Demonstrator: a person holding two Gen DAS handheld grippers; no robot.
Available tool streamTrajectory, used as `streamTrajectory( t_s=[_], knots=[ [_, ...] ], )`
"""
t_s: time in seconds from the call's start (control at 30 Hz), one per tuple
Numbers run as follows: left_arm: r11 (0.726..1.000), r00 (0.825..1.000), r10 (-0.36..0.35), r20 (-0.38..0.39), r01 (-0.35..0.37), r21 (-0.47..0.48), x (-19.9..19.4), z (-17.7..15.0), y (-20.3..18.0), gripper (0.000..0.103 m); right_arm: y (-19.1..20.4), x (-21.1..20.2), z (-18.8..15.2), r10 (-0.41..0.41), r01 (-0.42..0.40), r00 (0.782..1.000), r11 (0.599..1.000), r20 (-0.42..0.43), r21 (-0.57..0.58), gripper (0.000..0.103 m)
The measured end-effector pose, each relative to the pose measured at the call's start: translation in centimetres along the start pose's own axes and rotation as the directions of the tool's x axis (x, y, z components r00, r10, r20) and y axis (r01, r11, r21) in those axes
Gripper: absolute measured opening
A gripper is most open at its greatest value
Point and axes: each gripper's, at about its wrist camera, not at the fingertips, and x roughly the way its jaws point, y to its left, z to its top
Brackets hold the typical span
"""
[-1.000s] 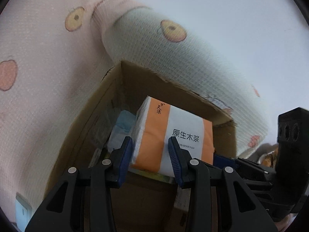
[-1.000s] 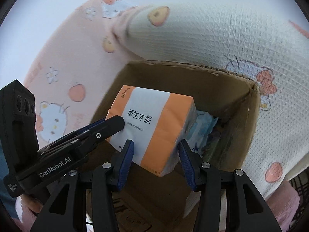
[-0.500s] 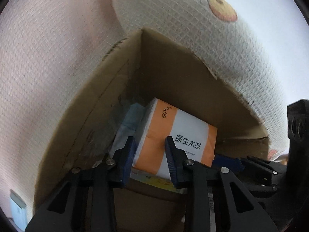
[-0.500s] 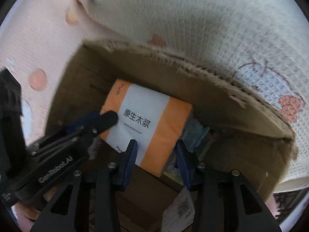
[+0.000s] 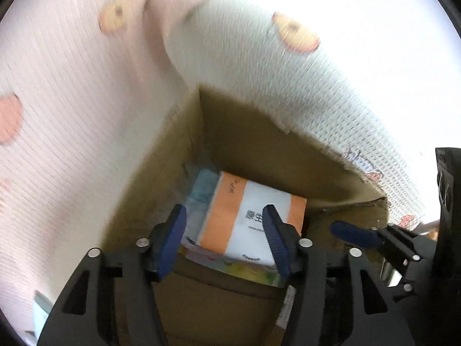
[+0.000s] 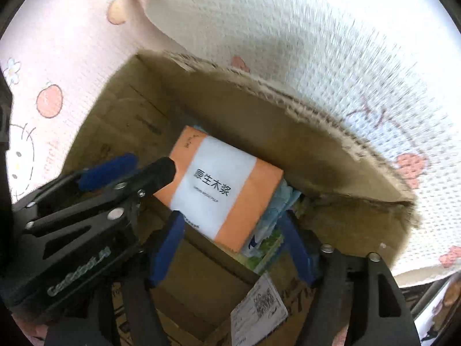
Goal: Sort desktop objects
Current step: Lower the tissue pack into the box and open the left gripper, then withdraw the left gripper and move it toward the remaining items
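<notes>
An orange and white tissue pack (image 5: 247, 216) (image 6: 222, 187) lies inside a brown cardboard box (image 5: 245, 141) (image 6: 288, 132), on top of a blue pack (image 5: 203, 186) (image 6: 276, 207) and colourful printed items. My left gripper (image 5: 224, 239) is open, its blue pads either side of the pack's near end and clear of it. My right gripper (image 6: 230, 248) is open too, above the pack's near corner. The left gripper (image 6: 135, 173) shows in the right wrist view, and one of the right gripper's fingers (image 5: 354, 233) shows in the left wrist view.
The box stands against a pink and white printed quilt (image 5: 86, 101) (image 6: 288, 28). A box flap with a shipping label (image 6: 259, 308) lies at the near side. The box walls close in on both grippers.
Both grippers have opened and let go of the tissue pack, which now rests lower in the box. Both have drawn back a little.
</notes>
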Motion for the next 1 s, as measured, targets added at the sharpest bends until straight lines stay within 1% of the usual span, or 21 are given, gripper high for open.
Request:
streamTrajectory(
  t_s=[0.1,0.2,0.23,0.27,0.3,0.43,0.53,0.6,0.7,0.77,0.87,0.93,1.0],
  knots=[
    [0.999,0.998,0.019,0.054,-0.021,0.031,-2.4,-1.0,-0.4,0.061,0.8,-1.5,-0.8,-0.004,0.005,0.999,1.000,0.032,-0.018,0.073],
    [0.998,0.996,0.010,0.092,-0.015,0.055,-4.8,-2.5,-0.9,0.061,1.1,-3.2,-2.2,0.003,-0.001,0.998,0.999,0.059,-0.038,0.073],
    [0.998,0.995,0.007,0.104,-0.014,0.063,-5.0,-1.9,-1.1,0.061,1.9,-3.2,-1.7,0.003,0.001,0.997,0.999,0.071,-0.048,0.073],
    [0.997,0.993,0.004,0.122,-0.013,0.073,-5.4,-1.4,-0.8,0.061,2.5,-3.7,-2.0,0.001,0.004,0.997,0.998,0.082,-0.059,0.073],
    [0.996,0.991,0.007,0.137,-0.019,0.084,-6.6,-1.7,-0.6,0.062,2.8,-4.1,-2.4,0.000,0.006,0.996,0.998,0.091,-0.067,0.073],
    [0.986,0.979,0.049,0.198,-0.079,0.150,-9.9,-3.6,-0.4,0.062,4.8,-6.6,-4.8,0.004,0.011,0.991,0.994,0.131,-0.108,0.073],
    [0.983,0.965,0.069,0.253,-0.109,0.148,-12.5,-5.9,0.6,0.062,5.9,-8.0,-6.3,0.028,-0.005,0.987,0.989,0.159,-0.146,0.073],
    [0.985,0.956,0.089,0.279,-0.126,0.118,-14.3,-7.3,1.6,0.062,6.8,-8.6,-7.3,0.054,-0.025,0.984,0.986,0.170,-0.164,0.074],
    [0.984,0.943,0.129,0.306,-0.160,0.080,-16.0,-9.8,3.3,0.062,8.5,-9.2,-9.1,0.069,-0.032,0.980,0.980,0.186,-0.196,0.074],
    [0.979,0.929,0.163,0.331,-0.193,0.059,-17.4,-12.1,4.6,0.062,9.7,-9.4,-10.2,0.085,-0.042,0.979,0.973,0.185,-0.228,0.074],
    [0.967,0.915,0.218,0.339,-0.250,0.053,-18.8,-15.8,6.3,0.062,11.5,-9.8,-11.9,0.125,-0.074,0.976,0.960,0.178,-0.271,0.074],
    [0.962,0.911,0.237,0.337,-0.269,0.051,-19.6,-18.6,7.6,0.062,12.3,-10.1,-12.8,0.141,-0.085,0.974,0.955,0.180,-0.286,0.074],
    [0.964,0.917,0.235,0.322,-0.262,0.042,-20.2,-21.4,9.4,0.062,13.3,-10.2,-13.8,0.154,-0.092,0.970,0.949,0.188,-0.303,0.074]
  ],
)
